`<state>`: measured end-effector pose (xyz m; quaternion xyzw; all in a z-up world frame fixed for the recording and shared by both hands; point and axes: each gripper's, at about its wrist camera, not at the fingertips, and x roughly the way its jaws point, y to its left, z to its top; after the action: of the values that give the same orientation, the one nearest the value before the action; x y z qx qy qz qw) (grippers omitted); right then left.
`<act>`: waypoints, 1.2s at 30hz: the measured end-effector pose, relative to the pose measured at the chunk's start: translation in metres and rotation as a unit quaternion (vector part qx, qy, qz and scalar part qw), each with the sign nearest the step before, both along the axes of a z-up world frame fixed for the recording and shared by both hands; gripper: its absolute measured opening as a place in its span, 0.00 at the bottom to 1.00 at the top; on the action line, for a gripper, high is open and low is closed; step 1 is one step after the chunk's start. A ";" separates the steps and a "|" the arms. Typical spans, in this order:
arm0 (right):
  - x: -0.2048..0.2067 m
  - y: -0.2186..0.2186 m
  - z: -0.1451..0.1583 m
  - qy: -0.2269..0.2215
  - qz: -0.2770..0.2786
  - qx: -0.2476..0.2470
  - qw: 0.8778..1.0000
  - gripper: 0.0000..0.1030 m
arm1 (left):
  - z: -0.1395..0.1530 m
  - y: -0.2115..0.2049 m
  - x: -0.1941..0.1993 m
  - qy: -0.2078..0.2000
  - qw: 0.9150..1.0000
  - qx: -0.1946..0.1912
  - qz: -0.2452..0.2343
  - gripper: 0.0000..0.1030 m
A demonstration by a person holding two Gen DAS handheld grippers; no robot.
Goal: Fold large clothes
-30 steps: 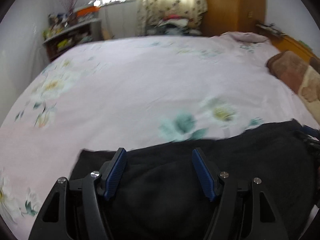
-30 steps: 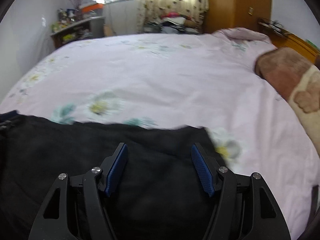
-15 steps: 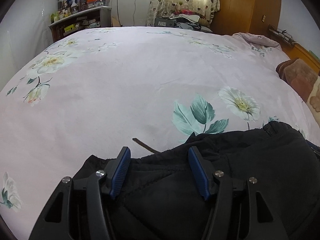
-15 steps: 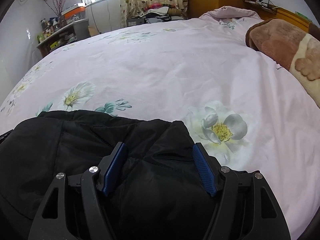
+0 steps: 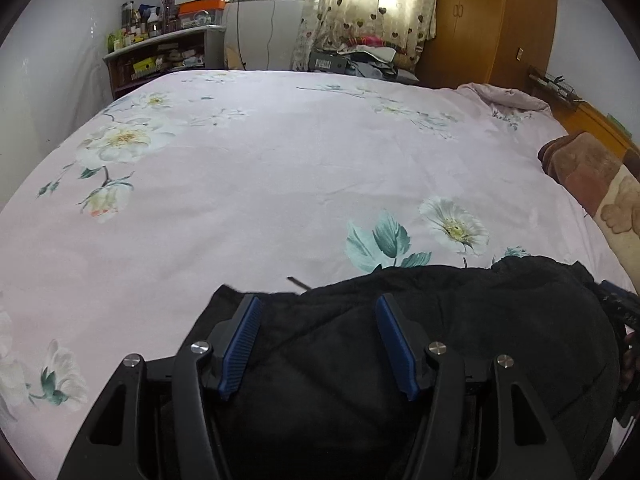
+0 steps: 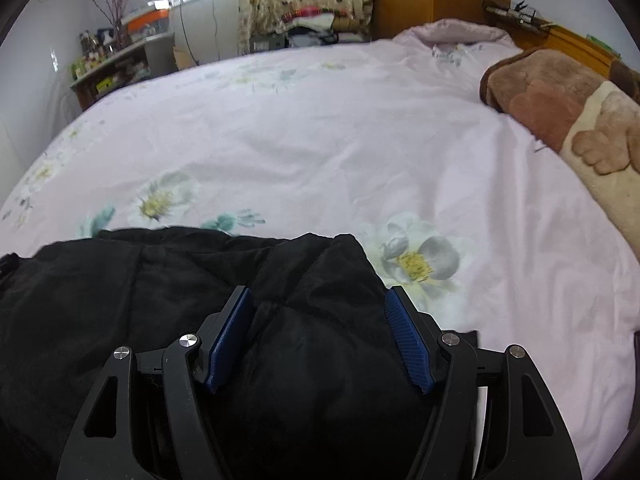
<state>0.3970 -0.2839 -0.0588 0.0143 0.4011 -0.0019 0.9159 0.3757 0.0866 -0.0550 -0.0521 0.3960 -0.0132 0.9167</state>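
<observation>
The black garment point(image 5: 420, 340) lies bunched on the near edge of the bed point(image 5: 260, 200), a thick, fleecy heap with a folded ridge running across its top. Its far edge stops just short of the printed flowers on the pink cover. Over its left part hangs the left gripper point(image 5: 318, 344); over its right part, near the garment's corner, hangs the right gripper point(image 6: 318, 340). Both point down at a slant, jaws spread, with dark cloth filling the gap between the blue pads point(image 5: 240, 344). Whether the pads press on the cloth cannot be told: the fabric bulges up between them, yet no pinched crease shows at either pad.

The likely trouble is the bulk. If the jaws close on only the top layer, the lower layers would stay behind and the fold would come out lopsided. The plush surface may also slip from the pads under the garment's weight. Uneven pulls from the two sides could twist the heap rather than flatten it. The brown blanket point(image 6: 560, 108) lies well apart at the right and should not interfere.
</observation>
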 end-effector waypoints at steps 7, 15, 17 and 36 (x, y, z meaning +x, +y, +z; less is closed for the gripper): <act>-0.029 -0.019 -0.020 -0.028 -0.009 0.016 0.999 0.66 | -0.025 0.010 -0.002 -0.012 1.000 -0.010 0.019 0.64; -0.026 -0.022 -0.020 -0.011 -0.023 0.025 0.999 0.67 | -0.015 0.004 0.005 0.013 1.000 0.015 0.019 0.64; -0.038 -0.022 -0.002 -0.017 -0.016 0.021 1.000 0.65 | 0.009 0.007 -0.014 -0.008 1.000 0.005 0.014 0.64; -0.117 -0.017 0.013 0.036 -0.008 -0.004 0.999 0.34 | 0.011 0.028 -0.126 0.008 1.000 -0.006 0.011 0.40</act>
<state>0.2800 -0.3007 -0.0462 0.0142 0.4337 -0.0112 0.9009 0.2501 0.1142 -0.0441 -0.0617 0.4025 -0.0055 0.9133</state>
